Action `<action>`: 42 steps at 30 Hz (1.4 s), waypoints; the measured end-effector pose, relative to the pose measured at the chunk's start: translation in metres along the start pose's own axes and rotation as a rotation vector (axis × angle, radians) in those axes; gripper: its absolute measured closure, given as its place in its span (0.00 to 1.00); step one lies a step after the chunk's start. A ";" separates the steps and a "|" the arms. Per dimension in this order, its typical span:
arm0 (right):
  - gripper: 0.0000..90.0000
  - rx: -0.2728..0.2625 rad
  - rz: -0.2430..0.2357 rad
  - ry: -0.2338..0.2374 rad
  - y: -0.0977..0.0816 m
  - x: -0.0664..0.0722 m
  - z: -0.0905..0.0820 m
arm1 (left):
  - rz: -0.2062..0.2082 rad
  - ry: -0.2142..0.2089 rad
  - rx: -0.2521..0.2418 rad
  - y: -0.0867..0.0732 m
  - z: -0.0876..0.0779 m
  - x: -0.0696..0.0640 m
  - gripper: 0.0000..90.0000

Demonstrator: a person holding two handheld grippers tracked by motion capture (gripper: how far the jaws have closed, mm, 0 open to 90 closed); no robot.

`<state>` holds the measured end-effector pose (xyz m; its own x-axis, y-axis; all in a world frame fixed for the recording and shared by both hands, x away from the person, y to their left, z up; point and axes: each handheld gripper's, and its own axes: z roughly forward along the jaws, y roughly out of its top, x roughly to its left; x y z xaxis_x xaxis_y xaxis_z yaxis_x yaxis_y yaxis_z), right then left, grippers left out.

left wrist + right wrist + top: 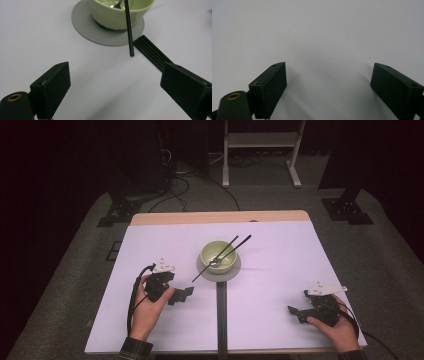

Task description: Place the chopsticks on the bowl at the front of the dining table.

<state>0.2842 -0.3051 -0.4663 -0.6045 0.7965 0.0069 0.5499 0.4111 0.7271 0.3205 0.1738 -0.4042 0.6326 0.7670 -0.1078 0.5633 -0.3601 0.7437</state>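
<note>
We hold the left gripper (182,294) with jaws spread wide and empty, near the green bowl (219,256) on its grey coaster (202,269) mid-tabletop; black chopsticks (234,245) lean across the bowl. Our right gripper (295,312), jaws spread too, rests near the front right corner.

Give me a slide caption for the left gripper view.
Open left gripper faces a green bowl on a grey coaster, a black chopstick leaning out.
</note>
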 end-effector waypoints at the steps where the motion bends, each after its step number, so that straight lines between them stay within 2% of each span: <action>1: 0.14 0.000 -0.001 0.000 0.000 0.000 0.000 | -0.003 0.007 -0.004 -0.002 0.000 -0.001 0.09; 3: 0.14 -0.001 -0.001 0.000 0.000 0.000 0.000 | -0.013 -0.001 0.003 -0.007 0.001 -0.001 0.09; 5: 0.14 -0.001 -0.001 0.000 0.000 0.000 0.000 | -0.011 0.008 0.015 -0.010 0.003 -0.003 0.09; 12: 0.14 0.000 -0.001 0.000 0.000 0.000 0.000 | 0.017 0.002 0.021 -0.021 0.011 -0.012 0.09; 17: 0.14 0.000 0.000 0.000 0.000 0.000 0.000 | 0.014 0.001 0.034 -0.027 0.018 -0.018 0.09; 25: 0.14 0.001 -0.001 0.000 0.000 0.000 0.000 | 0.018 0.003 0.019 -0.029 0.028 -0.030 0.09; 29: 0.14 0.001 -0.002 0.000 0.000 0.000 0.000 | 0.023 0.008 0.021 -0.030 0.033 -0.036 0.09; 42: 0.13 0.001 -0.001 0.000 0.000 0.000 0.000 | 0.061 -0.012 0.044 -0.028 0.049 -0.062 0.09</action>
<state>0.2844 -0.3050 -0.4663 -0.6055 0.7958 0.0062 0.5497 0.4126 0.7263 0.2919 0.1099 -0.4508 0.6727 0.7365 -0.0716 0.5464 -0.4291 0.7193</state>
